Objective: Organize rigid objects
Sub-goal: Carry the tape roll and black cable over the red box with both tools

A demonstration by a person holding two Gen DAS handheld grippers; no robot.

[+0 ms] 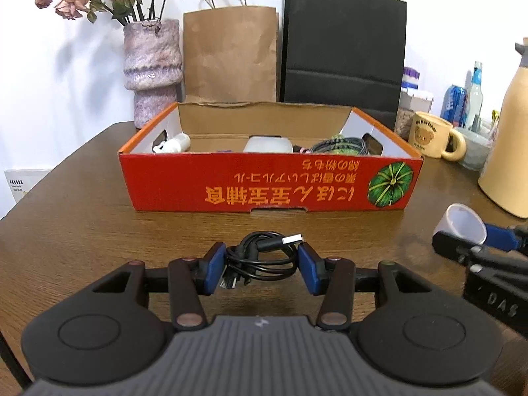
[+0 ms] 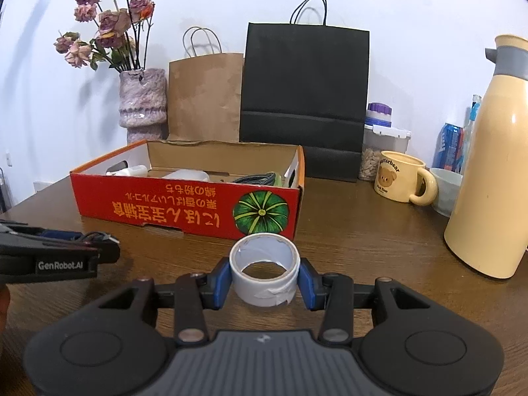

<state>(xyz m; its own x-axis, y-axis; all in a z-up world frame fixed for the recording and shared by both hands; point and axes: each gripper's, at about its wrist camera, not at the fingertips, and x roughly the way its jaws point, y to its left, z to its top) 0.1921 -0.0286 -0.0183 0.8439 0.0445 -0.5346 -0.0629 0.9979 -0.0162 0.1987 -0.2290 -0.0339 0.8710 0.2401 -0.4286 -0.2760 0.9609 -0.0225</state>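
Note:
My left gripper (image 1: 262, 262) is shut on a coiled black USB cable (image 1: 260, 257), its blue pads pressing both sides, just above the wooden table. My right gripper (image 2: 264, 275) is shut on a white tape roll (image 2: 265, 272) that stands upright between its pads; it also shows in the left wrist view (image 1: 462, 226). A red cardboard box (image 1: 270, 181) with a pumpkin picture sits open beyond both grippers (image 2: 184, 208). Inside lie a white plug (image 1: 173, 143), a white case (image 1: 267, 145) and a grey braided cable (image 1: 340, 147).
A purple vase (image 1: 151, 66) with dried roses, a brown paper bag (image 1: 231, 56) and a black paper bag (image 1: 343, 52) stand behind the box. A bear mug (image 2: 401, 181), a cream thermos (image 2: 491, 171), jars and a blue can (image 2: 447, 147) crowd the right side.

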